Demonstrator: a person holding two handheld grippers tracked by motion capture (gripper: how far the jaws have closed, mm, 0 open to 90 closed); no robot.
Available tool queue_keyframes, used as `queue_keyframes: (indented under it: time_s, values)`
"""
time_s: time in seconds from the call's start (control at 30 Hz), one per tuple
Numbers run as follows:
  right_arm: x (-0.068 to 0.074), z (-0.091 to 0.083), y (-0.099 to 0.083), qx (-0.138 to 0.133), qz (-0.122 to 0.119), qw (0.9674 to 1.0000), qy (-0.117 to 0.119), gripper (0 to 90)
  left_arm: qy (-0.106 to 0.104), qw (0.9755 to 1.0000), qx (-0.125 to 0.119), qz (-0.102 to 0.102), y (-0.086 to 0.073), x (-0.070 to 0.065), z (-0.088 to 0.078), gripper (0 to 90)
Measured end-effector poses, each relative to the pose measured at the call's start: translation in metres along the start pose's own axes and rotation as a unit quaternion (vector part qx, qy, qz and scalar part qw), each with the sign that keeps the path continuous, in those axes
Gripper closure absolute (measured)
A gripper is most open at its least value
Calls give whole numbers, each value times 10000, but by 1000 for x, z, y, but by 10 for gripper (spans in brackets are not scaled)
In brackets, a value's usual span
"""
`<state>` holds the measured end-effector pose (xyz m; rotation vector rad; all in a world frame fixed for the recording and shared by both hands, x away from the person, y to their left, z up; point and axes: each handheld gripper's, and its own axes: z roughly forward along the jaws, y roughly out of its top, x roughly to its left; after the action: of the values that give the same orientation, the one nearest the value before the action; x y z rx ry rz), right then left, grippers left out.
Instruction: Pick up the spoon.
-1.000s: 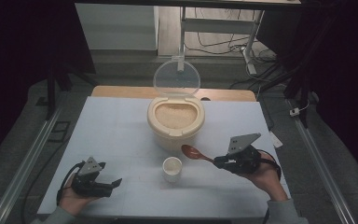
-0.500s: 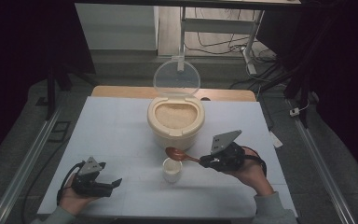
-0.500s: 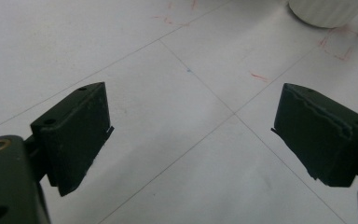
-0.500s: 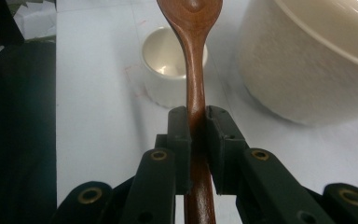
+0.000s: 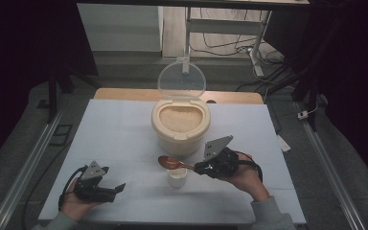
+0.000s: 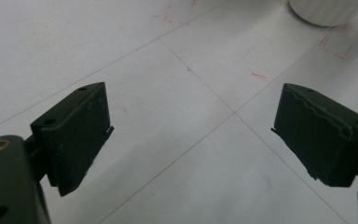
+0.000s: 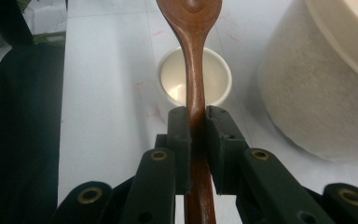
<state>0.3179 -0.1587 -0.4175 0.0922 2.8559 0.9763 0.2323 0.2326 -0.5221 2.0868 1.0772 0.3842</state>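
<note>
A brown wooden spoon [image 5: 171, 163] [image 7: 193, 56] is clamped by its handle in my right gripper [image 5: 199, 168] [image 7: 196, 126], which is shut on it. The spoon's bowl hangs above the left rim of a small white cup [image 5: 177, 176] [image 7: 216, 77]. Behind the cup stands a cream rice container [image 5: 180, 125] [image 7: 326, 79] full of grains, its clear lid [image 5: 181, 79] raised. At the table's front left my left gripper [image 5: 118, 189] [image 6: 191, 140] rests open, with nothing but the white table between its fingers.
A white mat [image 5: 120, 139] with thin grid lines and red marks covers the table. A wooden strip [image 5: 124, 94] runs along the far edge. Metal rails [image 5: 24, 167] flank both sides. A dark cloth [image 7: 18, 130] lies beside the table in the right gripper view.
My right hand has carried the spoon leftward, from right of the cup to over it. The left hand has stayed put.
</note>
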Motion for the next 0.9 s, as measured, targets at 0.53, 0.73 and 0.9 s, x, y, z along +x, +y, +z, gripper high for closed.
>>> queue_keyframes:
  time_s: [0.53, 0.73, 0.9]
  values:
    - [3, 11, 8, 89, -120, 9999, 16, 801, -221, 9993, -239, 193, 21, -12, -12, 109]
    - [4, 15, 10, 118, -148, 9998, 31, 801, -511, 9963, -414, 561, 51, -29, -23, 116]
    - [6, 17, 13, 200, -218, 9996, 32, 801, -852, 9898, -407, 1070, 84, -50, -26, 145]
